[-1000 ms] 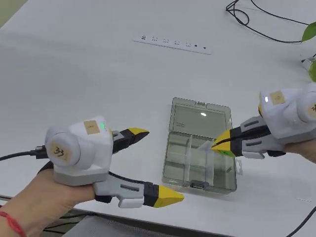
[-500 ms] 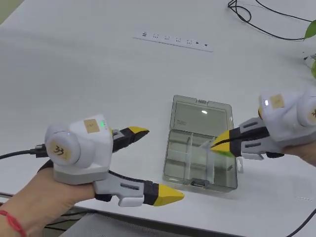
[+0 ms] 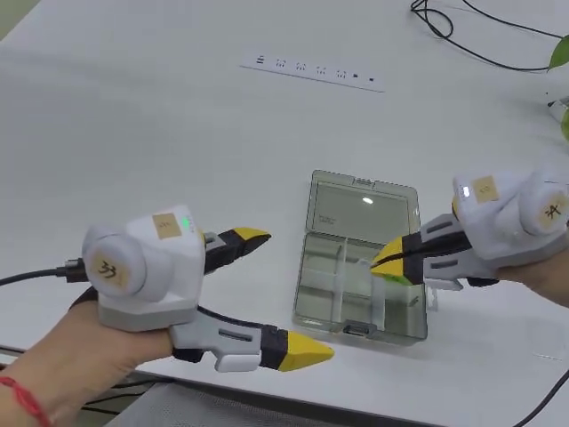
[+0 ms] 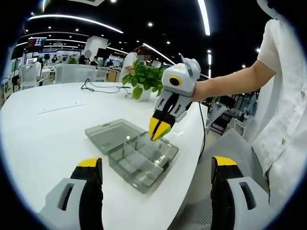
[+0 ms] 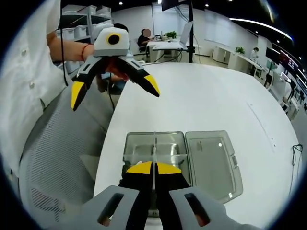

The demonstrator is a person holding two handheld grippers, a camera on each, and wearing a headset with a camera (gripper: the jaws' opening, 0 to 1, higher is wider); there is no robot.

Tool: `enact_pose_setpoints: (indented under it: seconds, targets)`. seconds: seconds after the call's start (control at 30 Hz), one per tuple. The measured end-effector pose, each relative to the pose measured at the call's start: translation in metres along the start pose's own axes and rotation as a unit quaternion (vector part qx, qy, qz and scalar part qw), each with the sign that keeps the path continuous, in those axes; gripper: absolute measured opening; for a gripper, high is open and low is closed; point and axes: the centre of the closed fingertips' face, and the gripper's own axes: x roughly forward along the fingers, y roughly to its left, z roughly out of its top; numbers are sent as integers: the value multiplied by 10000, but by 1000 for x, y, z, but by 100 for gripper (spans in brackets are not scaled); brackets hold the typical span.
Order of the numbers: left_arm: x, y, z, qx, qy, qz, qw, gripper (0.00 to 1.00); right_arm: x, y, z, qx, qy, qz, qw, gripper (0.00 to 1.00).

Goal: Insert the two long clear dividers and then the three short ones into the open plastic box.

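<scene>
Fingers (image 3: 404, 252) of the right gripper (image 3: 382, 265) hide part of the box (image 3: 356, 213); the clear divider (image 5: 154, 143) they pinch seems a faint sliver.

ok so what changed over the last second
The right gripper, shut on a clear divider, edged slightly left, further in over the open plastic box. Nothing was taken hold of or let go. The left gripper stayed open, off to the box's left. The box kept its place on the white table.
</scene>
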Motion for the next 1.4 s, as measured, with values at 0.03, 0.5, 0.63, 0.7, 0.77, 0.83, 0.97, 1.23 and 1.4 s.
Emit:
enact_pose_setpoints:
  seconds: [0.03,0.5,0.63,0.7,0.77,0.83,0.97,1.23,1.4]
  targets:
    - [0,0,0,-1,1,-5,10000,96,1,0,0,-6,20,2,10000,2]
    - [0,1,-1,-8,4,-20,10000,96,25,-1,-16,38,485,81,9988,2]
    - [0,1,-1,-12,-3,-21,10000,96,30,-1,-21,-11,669,96,9977,2]
    - [0,1,-1,-6,-2,-19,10000,96,33,-1,-24,-84,798,94,9967,2]
    - [0,1,-1,-14,-8,-16,10000,96,35,-1,-26,-129,881,93,9960,2]
    - [0,2,-1,-13,-6,-14,10000,96,37,-1,-28,-164,960,102,9952,2]
    - [-1,2,-2,-11,2,-14,10000,96,38,-1,-29,-213,1052,126,9941,2]
    - [-1,1,-2,-10,9,-17,10000,95,37,-1,-30,-73,1067,67,9942,3]
    - [-2,0,0,6,-15,-21,10000,95,34,-2,-22,77,861,-37,9963,5]
